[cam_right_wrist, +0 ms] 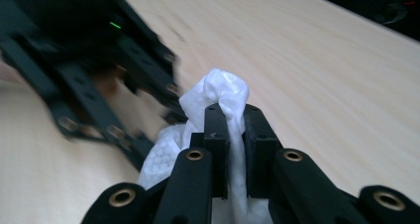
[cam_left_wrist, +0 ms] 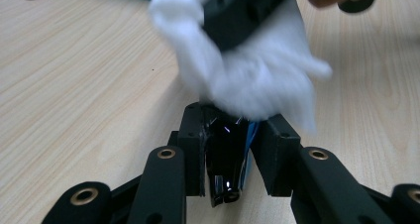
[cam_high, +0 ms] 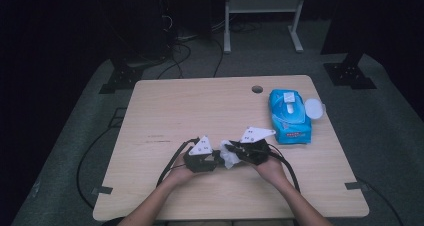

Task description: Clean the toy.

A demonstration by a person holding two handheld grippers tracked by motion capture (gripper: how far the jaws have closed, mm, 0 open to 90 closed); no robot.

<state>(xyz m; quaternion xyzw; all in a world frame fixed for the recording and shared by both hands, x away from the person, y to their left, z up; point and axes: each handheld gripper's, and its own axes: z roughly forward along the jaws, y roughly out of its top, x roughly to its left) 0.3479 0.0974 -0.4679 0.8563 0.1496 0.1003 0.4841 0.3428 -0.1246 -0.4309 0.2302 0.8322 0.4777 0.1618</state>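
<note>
Tool in the left hand [cam_high: 216, 158], near the middle of the surface's front edge, is clenched on a small glossy black object [cam_left_wrist: 225, 157] with a blue strip along one side; what the object is cannot be told. In the left gripper view that object stands upright between the two black jaws, pinched from both sides.

The right tool [cam_high: 235, 153] is clamped on a white wipe [cam_high: 230, 156], and in the right gripper view the wipe [cam_right_wrist: 220, 97] bulges out above the jaw tips while more of it hangs down below them to the left. Both tools meet tip to tip above the surface [cam_high: 200, 106], and the wipe sits between them. In the left gripper view the wipe [cam_left_wrist: 257, 80] is blurred and hangs right over the top of the black object, touching or almost touching it; the blur hides which. Each tool carries a grey three-cornered plate on top, and black cables trail from them toward the person's side.

Toward the right edge of the surface, well apart from the hands, lies a blue pack of wipes [cam_high: 289, 115] with its round white lid [cam_high: 313, 107] flipped open to the right. A round cable hole [cam_high: 257, 89] sits near the far edge.
</note>
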